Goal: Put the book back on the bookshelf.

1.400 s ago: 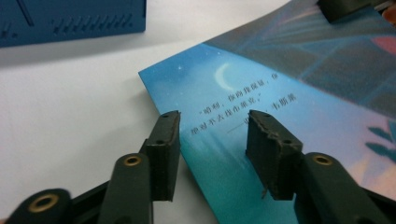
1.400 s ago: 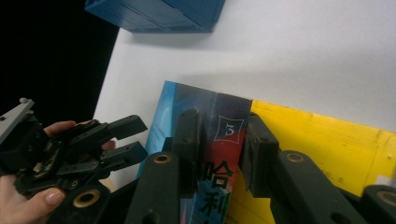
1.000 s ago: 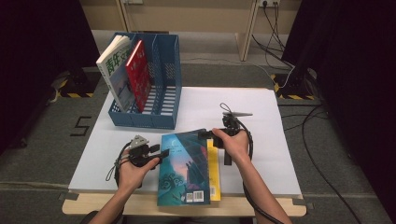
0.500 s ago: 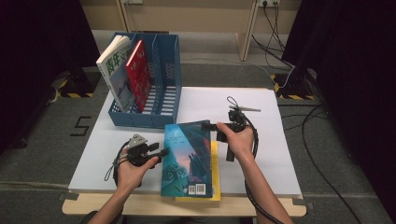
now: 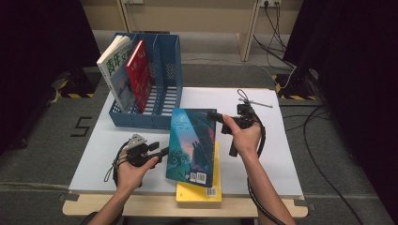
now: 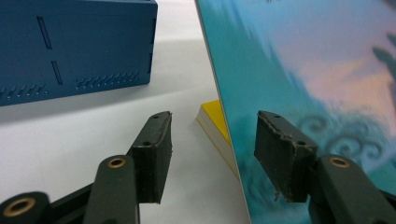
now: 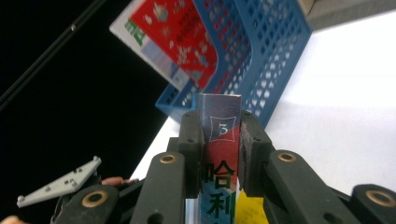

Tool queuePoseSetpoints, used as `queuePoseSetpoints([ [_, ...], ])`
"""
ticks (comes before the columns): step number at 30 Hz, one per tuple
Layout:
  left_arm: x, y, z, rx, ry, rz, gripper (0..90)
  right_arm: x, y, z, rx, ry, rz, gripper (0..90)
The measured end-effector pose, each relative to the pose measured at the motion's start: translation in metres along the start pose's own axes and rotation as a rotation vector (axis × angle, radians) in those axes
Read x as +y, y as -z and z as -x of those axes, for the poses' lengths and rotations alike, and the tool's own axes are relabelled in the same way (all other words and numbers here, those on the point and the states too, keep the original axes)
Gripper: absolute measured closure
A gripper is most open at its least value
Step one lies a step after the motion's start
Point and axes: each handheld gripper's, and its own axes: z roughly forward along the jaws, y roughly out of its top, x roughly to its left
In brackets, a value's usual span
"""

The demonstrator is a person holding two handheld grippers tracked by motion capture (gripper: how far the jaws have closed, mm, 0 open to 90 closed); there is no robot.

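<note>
While I am watching from the high view, the right hand-held gripper [image 5: 217, 116] is clamping the spine of the teal book [image 5: 191, 145] near its far end, jaws closed tight on both covers, and is holding that end raised. This book is a thick paperback with a blue-green cover shading to pink and orange at the middle, dark swirls and a dark tower shape across it, and a white barcode at its near right corner. Its long axis is running from the near edge of the surface [image 5: 277, 159] toward the far edge, leaning slightly left at the bottom, with the cover facing up and to the left. Its near end is resting over a yellow book [image 5: 199, 192] lying flat at the near edge.

From the right gripper view I am reading a boxed "5" on the grey top of the spine [image 7: 219, 128], then large green Chinese characters on a red band below; I am making out "哈利".

My left hand-held gripper [image 5: 165, 151] is sitting at the book's left edge with its jaws parted, one pad [image 6: 156, 149] over the bare surface and the other pad [image 6: 282, 151] in front of the cover, gripping nothing.

At the far left corner the blue file rack [image 5: 162, 101] is holding a white book [image 5: 115, 70] with green characters and a red book [image 5: 140, 74].
</note>
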Motion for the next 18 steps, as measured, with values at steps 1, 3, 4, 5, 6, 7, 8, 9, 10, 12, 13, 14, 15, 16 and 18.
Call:
queuePoseSetpoints([
  [1, 0.000, 0.000, 0.000, 0.000, -0.001, 0.001, 45.4, 0.001, 0.001, -0.001, -0.003, 0.004, 0.011, 75.2],
  [3, 0.001, 0.000, 0.000, 0.000, -0.002, 0.004, 45.4, 0.004, 0.003, -0.004, -0.005, 0.013, 0.031, 75.1],
  [4, 0.001, 0.000, 0.000, 0.000, -0.002, 0.007, 45.4, 0.005, 0.004, -0.004, -0.006, 0.021, 0.040, 75.1],
  [5, 0.001, 0.001, 0.001, 0.001, 0.000, 0.010, 45.5, 0.006, 0.005, -0.005, -0.006, 0.024, 0.047, 75.2],
  [6, 0.002, 0.001, 0.001, 0.003, -0.001, 0.011, 45.4, 0.007, 0.005, -0.006, -0.008, 0.032, 0.059, 75.2],
  [7, 0.002, 0.001, 0.001, 0.003, -0.001, 0.015, 45.3, 0.008, 0.005, -0.007, -0.013, 0.040, 0.069, 75.2],
  [8, 0.003, 0.002, 0.001, 0.003, -0.002, 0.016, 45.1, 0.009, 0.006, -0.008, -0.015, 0.044, 0.079, 75.2],
  [9, 0.003, 0.002, 0.001, 0.003, -0.002, 0.019, 44.9, 0.009, 0.006, -0.008, -0.016, 0.049, 0.086, 75.2],
  [10, 0.003, 0.002, 0.001, 0.002, -0.003, 0.022, 44.8, 0.010, 0.007, -0.009, -0.017, 0.053, 0.093, 75.1],
  [12, 0.004, 0.002, 0.001, 0.001, -0.005, 0.023, 44.7, 0.011, 0.008, -0.011, -0.020, 0.056, 0.102, 75.2],
  [13, 0.004, 0.002, 0.001, 0.001, -0.004, 0.024, 44.7, 0.012, 0.009, -0.011, -0.018, 0.060, 0.108, 75.2],
  [14, 0.004, 0.002, 0.001, 0.000, -0.003, 0.024, 44.6, 0.013, 0.010, -0.012, -0.017, 0.061, 0.114, 75.2],
  [15, 0.004, 0.002, 0.001, 0.001, -0.003, 0.025, 44.6, 0.013, 0.011, -0.013, -0.018, 0.060, 0.116, 75.2],
  [16, 0.004, 0.002, 0.001, 0.000, -0.003, 0.025, 44.7, 0.014, 0.011, -0.014, -0.019, 0.068, 0.123, 75.2],
  [18, 0.004, 0.002, 0.001, -0.001, -0.004, 0.027, 44.7, 0.016, 0.013, -0.016, -0.022, 0.072, 0.132, 75.2],
])
